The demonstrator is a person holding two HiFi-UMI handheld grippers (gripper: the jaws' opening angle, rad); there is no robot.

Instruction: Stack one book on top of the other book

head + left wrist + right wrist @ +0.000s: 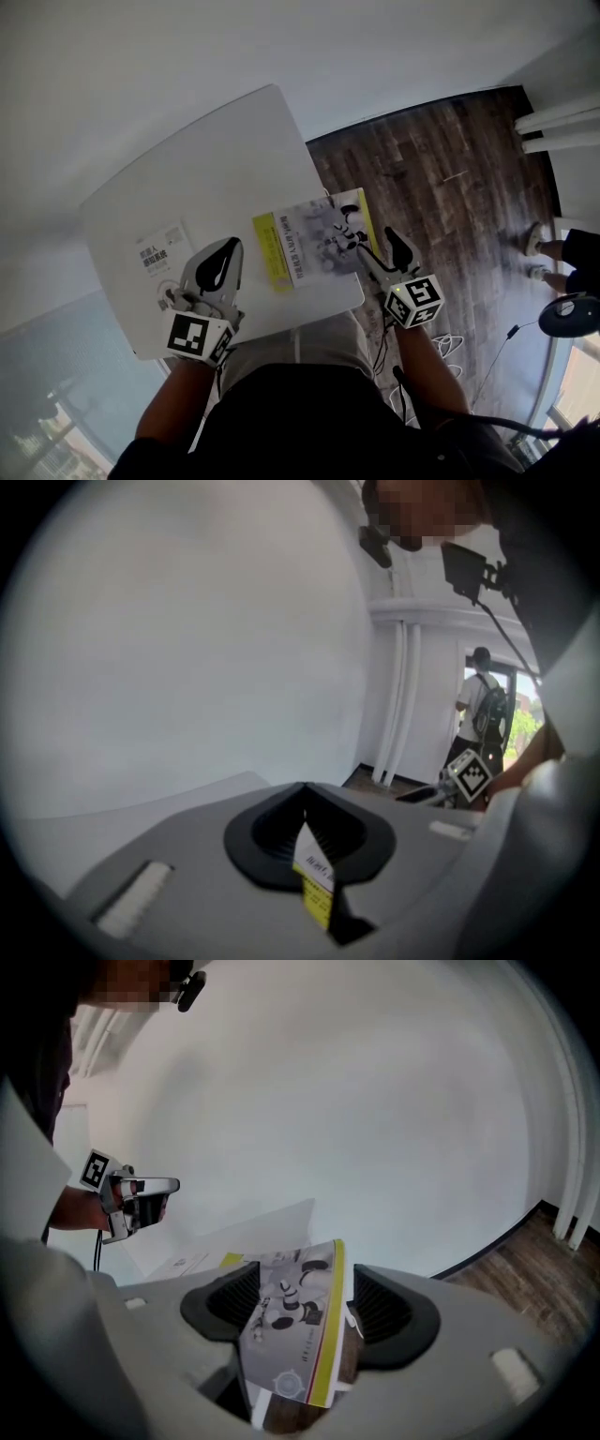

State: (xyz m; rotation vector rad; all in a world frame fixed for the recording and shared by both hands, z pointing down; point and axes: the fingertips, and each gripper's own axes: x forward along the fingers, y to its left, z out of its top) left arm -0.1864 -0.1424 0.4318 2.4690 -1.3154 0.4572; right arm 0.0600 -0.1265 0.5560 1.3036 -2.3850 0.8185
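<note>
Partly behind left claw (225, 253): white book (159, 251)

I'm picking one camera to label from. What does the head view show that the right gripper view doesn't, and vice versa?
Head view only: the marker cube on the right gripper, and another person's shoes. Right gripper view only: that gripper's jaws plainly apart, with the yellow-edged book's corner between them. Both: that book, the white table, the left gripper.
</note>
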